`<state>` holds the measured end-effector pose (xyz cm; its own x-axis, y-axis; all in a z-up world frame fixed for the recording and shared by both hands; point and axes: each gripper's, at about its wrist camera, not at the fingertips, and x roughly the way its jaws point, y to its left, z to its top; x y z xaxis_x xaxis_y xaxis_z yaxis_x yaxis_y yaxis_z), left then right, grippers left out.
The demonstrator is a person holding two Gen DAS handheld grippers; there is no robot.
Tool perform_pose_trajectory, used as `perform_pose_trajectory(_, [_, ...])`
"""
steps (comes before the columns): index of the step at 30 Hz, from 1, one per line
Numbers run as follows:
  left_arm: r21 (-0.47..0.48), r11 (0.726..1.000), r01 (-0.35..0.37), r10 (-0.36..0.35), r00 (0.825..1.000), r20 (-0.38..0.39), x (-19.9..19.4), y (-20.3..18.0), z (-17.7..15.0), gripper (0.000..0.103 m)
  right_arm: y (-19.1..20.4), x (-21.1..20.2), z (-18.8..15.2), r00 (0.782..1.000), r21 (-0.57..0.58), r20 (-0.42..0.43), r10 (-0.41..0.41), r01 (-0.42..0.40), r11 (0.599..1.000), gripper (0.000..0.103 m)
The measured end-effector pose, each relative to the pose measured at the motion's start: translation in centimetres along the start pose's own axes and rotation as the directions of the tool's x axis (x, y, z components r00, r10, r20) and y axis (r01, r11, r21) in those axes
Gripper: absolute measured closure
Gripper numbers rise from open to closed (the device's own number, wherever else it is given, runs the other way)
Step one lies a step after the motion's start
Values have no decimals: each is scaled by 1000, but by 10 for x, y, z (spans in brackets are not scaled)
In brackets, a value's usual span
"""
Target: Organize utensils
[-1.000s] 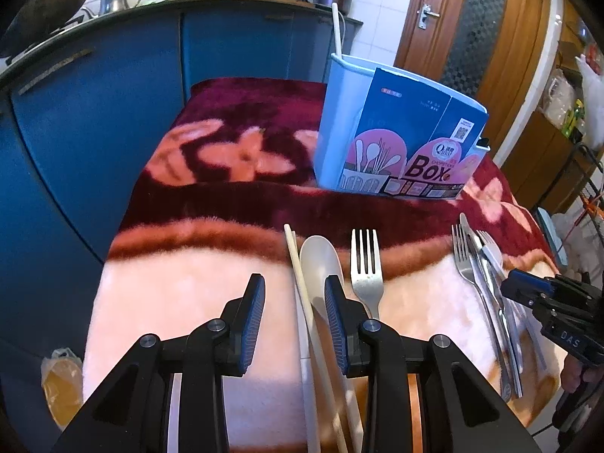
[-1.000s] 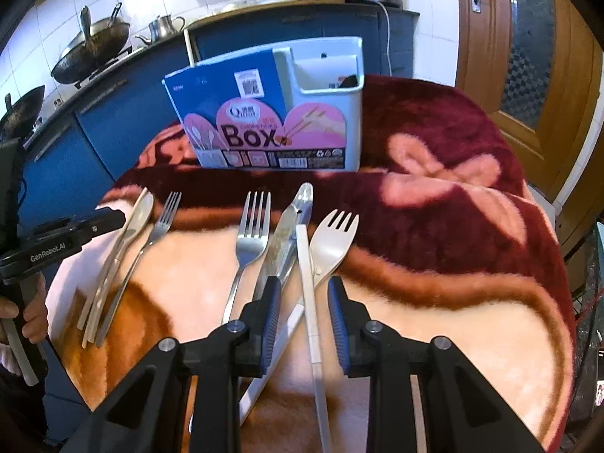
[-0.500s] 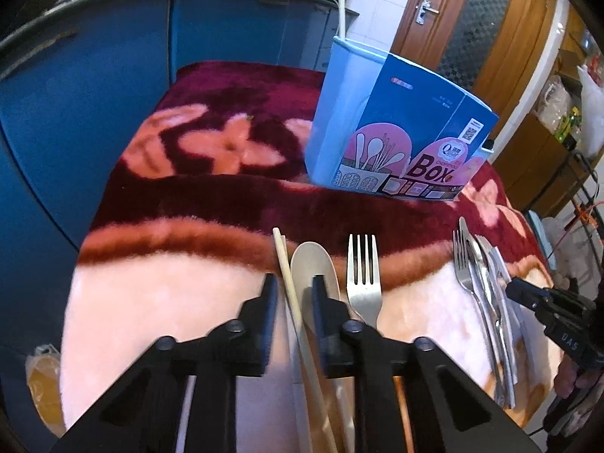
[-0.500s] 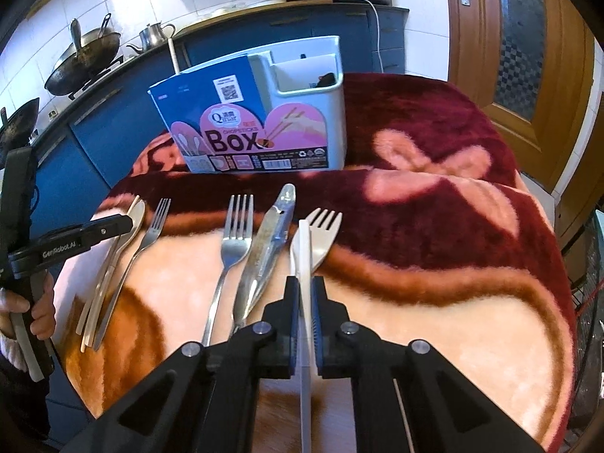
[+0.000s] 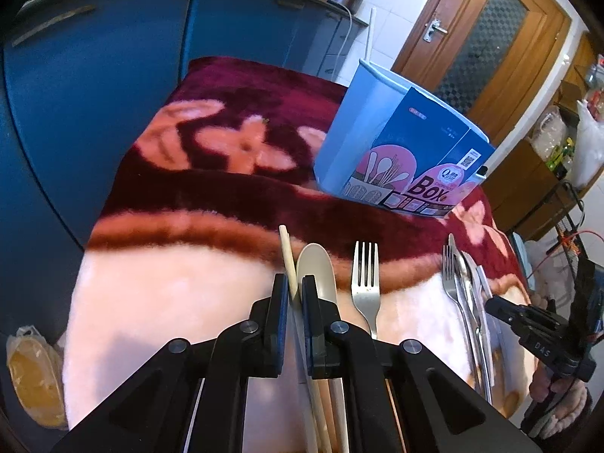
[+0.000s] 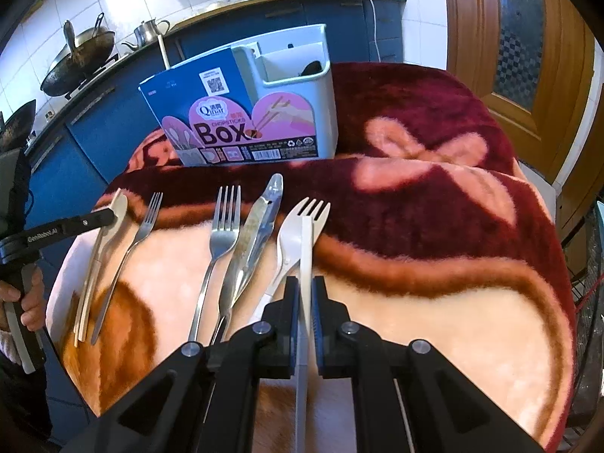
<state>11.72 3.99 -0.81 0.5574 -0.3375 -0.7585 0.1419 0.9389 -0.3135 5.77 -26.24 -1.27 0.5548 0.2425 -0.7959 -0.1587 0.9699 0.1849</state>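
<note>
The left tongs point(image 5: 295, 294) were pinched on a wooden chopstick point(image 5: 287, 255) lying beside the beige spoon point(image 5: 316, 268) on the blanket-covered surface point(image 5: 158, 294); the right tongs point(image 6: 305, 294) were pinched on a white chopstick point(image 6: 306, 241) resting over the plastic fork point(image 6: 298, 222). The chopsticks box point(image 6: 264, 113) stood beyond the utensils. Each stick probably needed lifting clear and level before tipping it into the box, so neighbours stayed undisturbed.
</note>
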Motion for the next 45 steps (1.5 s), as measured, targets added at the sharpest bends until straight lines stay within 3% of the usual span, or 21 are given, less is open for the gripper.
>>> perform_pose_trajectory(12, [-40,996,76,-76,997,-2,-4,8,1,96,-2,1,-3,999,-13,-34,7,-7,1000,94])
perform_pose_trajectory(15, [-49,997,67,-67,998,-11,-3,12,2,96,-2,0,-4,999,-16,-36,10,-11,1000,92])
perform_pose_trajectory(19, [-61,998,10,-16,996,-89,12,18,0,94,-1,-1,-4,999,-23,-46,23,-24,999,84])
perform_pose_trajectory(25, [-36,999,-2,-1,996,-90,8,16,-3,93,0,-4,-6,998,-47,-57,14,-16,999,84])
perform_pose_trajectory(28, [-24,1000,6,-8,997,-75,1,16,-4,94,-1,-5,-7,998,-60,-55,-1,-2,998,93])
perform_pose_trajectory(31, [-14,1000,14,-15,999,-49,-8,16,-4,94,-4,-7,-8,999,-46,-49,5,-7,999,95])
perform_pose_trajectory(42, [36,998,53,-56,994,95,-47,-6,1,99,-14,-31,-2,991,43,85,108,-112,993,95])
perform_pose_trajectory(45, [69,997,45,-54,989,139,-55,-17,3,99,-15,-29,-1,994,46,78,80,-84,995,95])
